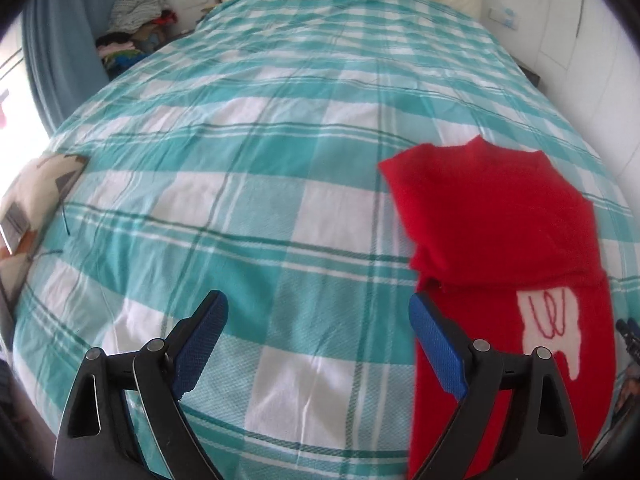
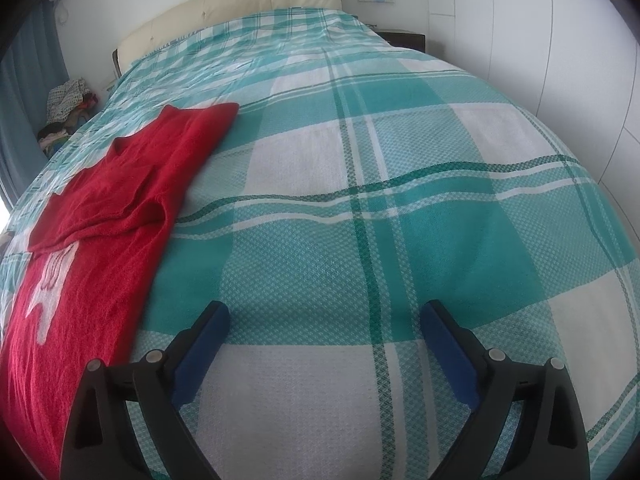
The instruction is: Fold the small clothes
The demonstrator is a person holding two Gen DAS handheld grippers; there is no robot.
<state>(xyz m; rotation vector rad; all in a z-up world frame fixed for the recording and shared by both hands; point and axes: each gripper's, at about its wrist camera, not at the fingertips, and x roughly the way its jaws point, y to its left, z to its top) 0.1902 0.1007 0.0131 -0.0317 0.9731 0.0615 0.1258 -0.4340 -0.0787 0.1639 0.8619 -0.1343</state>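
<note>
Progress: red knitted sweater with white motif lies on the teal-and-white checked bedspread, sleeve portion folded across its body. Left gripper jaws stand wide, empty, sweater beside the right-hand jaw. Right gripper jaws wide, empty, sweater left of them. Further folds likely remain.

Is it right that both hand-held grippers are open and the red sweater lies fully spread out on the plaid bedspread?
Not quite. The red sweater is partly folded, its sleeves laid over the front, as the right wrist view shows. Both hand-held grippers, left and right, are open above the plaid bedspread.
</note>
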